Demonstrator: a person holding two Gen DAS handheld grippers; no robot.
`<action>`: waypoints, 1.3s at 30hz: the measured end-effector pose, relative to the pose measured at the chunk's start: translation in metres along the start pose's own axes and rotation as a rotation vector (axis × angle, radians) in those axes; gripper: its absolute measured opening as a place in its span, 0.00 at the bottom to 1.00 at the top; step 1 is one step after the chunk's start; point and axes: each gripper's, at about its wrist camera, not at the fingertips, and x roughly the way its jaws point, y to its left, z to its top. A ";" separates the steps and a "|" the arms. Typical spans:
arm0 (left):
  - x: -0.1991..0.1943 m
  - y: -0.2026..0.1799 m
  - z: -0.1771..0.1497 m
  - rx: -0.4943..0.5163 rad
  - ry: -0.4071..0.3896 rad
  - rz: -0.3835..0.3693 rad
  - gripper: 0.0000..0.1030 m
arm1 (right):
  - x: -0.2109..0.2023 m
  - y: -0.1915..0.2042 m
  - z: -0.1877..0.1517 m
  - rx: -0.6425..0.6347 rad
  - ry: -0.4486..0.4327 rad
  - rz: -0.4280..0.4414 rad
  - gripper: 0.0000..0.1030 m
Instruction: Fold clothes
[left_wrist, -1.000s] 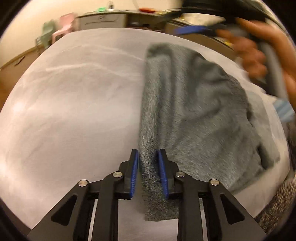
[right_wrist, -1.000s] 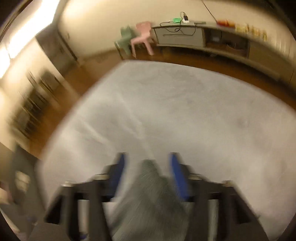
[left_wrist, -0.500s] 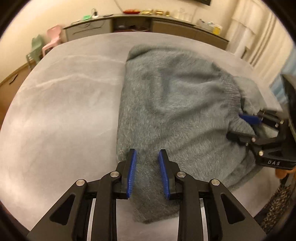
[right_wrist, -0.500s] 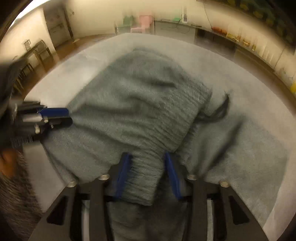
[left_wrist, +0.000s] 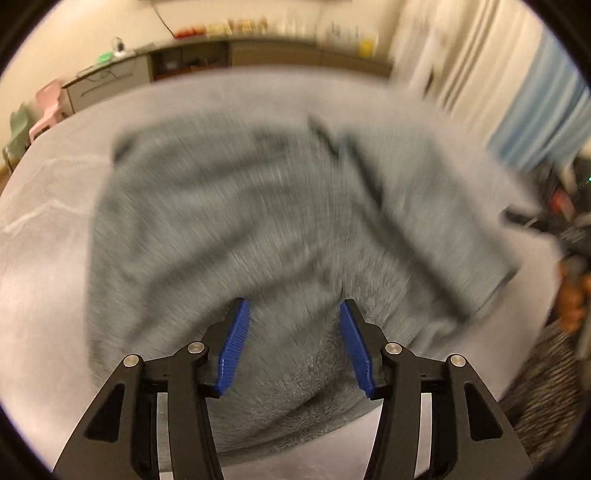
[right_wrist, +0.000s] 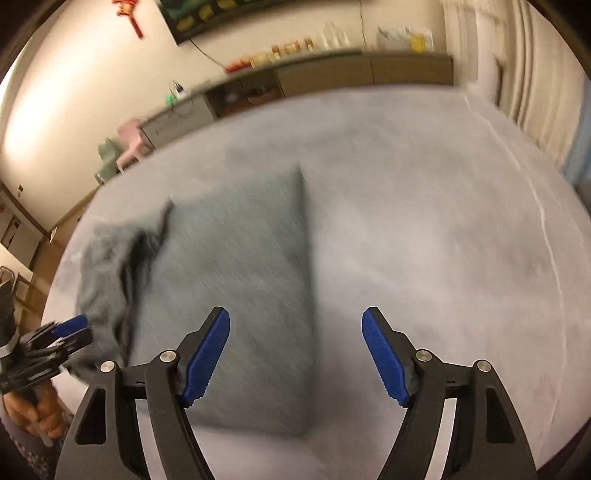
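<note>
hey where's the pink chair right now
In both wrist views the pink chair stands at far left past the bed's edge, beside a green chair, by the cabinet.

Fuzzy grey knit sweater on matt bedsheet.

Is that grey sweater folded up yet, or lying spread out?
Partly folded. The sweater lies doubled on the bed, one straight edge, rumpled at its left end.

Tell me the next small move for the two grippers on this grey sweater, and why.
Probably bring the right gripper down onto the flat rectangular flap of the fuzzy grey knitted sweater and close on its near edge. Both sets of jaws stand open and empty, and the left gripper hovers over the bunched body, so no fold is underway.
</note>
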 end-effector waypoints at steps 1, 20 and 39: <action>-0.001 -0.005 0.000 0.019 -0.006 0.028 0.52 | 0.003 -0.006 -0.005 0.004 0.019 0.013 0.73; 0.030 -0.186 0.129 0.365 0.243 0.049 0.09 | -0.046 0.105 -0.042 -0.546 -0.275 -0.044 0.13; -0.032 0.164 -0.044 -0.582 -0.054 -0.125 0.32 | 0.022 0.212 -0.033 -0.701 -0.069 0.242 0.57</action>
